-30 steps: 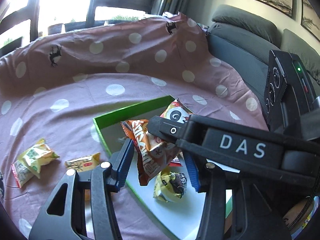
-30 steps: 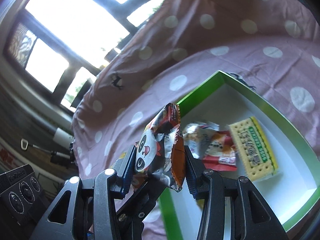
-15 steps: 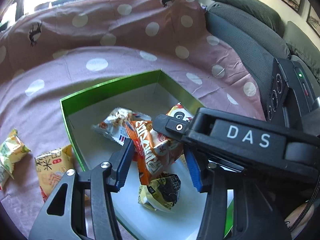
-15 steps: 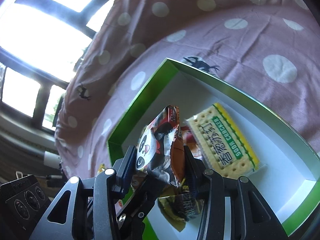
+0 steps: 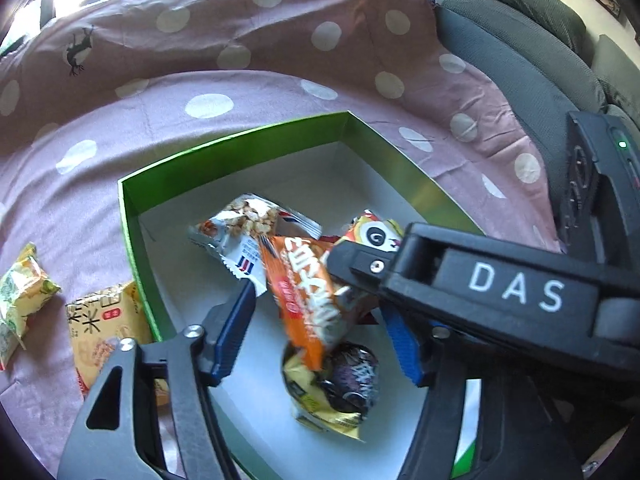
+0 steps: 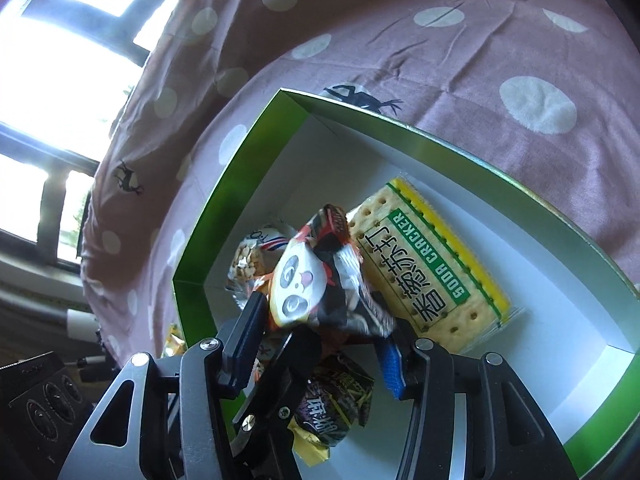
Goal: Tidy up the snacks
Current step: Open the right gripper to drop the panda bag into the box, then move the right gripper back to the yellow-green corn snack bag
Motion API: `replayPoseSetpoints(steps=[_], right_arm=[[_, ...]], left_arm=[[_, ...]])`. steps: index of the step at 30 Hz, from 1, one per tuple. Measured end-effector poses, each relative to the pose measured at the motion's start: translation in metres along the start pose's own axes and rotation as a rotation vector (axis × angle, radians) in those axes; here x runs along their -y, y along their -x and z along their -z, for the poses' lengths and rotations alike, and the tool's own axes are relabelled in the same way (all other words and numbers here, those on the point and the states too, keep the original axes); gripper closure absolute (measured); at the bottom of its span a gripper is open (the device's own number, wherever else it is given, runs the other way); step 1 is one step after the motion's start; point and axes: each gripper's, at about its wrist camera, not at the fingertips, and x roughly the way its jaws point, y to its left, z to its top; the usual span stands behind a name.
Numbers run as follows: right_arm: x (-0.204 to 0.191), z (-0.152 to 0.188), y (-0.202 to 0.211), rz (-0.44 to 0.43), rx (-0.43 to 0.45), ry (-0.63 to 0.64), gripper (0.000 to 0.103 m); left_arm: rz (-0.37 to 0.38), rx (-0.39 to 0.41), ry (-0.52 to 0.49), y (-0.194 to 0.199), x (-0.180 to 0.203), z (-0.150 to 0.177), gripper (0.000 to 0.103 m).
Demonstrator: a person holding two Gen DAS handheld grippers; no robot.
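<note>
Blue-padded left gripper (image 5: pixel 320 332), jaws just widened, stands clear of the orange packet (image 5: pixel 310 300) dropping over the green box (image 5: pixel 132 232); the right gripper (image 6: pixel 320 332), also just loosening, flanks a panda packet (image 6: pixel 316 284) beside a soda cracker pack (image 6: pixel 432 264) on spotted pink cloth (image 5: pixel 208 92).

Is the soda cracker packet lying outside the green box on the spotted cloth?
No, the soda cracker packet lies inside the green box, on its white floor beside the other snacks.
</note>
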Motion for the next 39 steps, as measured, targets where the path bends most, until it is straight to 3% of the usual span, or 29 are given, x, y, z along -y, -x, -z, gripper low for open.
replayPoseSetpoints(steps=[3,7,10,17,19,22,27,31,34,39], right_arm=[[-0.001,-0.001,0.004,0.017,0.022,0.007,0.043],[-0.007,0.0,0.016,0.047,0.093,0.042,0.023],[-0.013,0.003,0.027,0.072,0.145,0.073,0.021],[-0.046,0.016,0.035,0.118,0.201,0.186,0.016],[-0.059,0.022,0.034,0.114,0.203,0.225,0.015],[-0.083,0.035,0.033,0.113,0.226,0.319,0.014],[-0.127,0.063,0.023,0.048,0.222,0.501,0.013],[-0.157,0.086,0.007,-0.018,0.168,0.642,0.013],[-0.174,0.096,-0.005,-0.073,0.106,0.678,0.013],[-0.203,0.107,-0.036,-0.14,-0.023,0.708,0.013]], left_arm=[[0.032,0.009,0.012,0.004,-0.003,0.001,0.034],[0.043,0.028,0.048,0.02,-0.008,0.003,0.035],[0.024,0.096,0.024,0.045,-0.014,0.005,0.034],[-0.126,0.192,0.101,0.107,-0.069,0.016,0.024],[-0.226,0.217,0.145,0.123,-0.096,0.024,0.016],[-0.368,0.243,0.233,0.143,-0.136,0.042,0.016],[-0.495,0.25,0.381,0.164,-0.195,0.068,0.013],[-0.456,0.278,0.482,0.176,-0.233,0.083,0.01],[-0.419,0.282,0.537,0.175,-0.251,0.091,0.009],[-0.363,0.2,0.601,0.149,-0.277,0.095,0.009]])
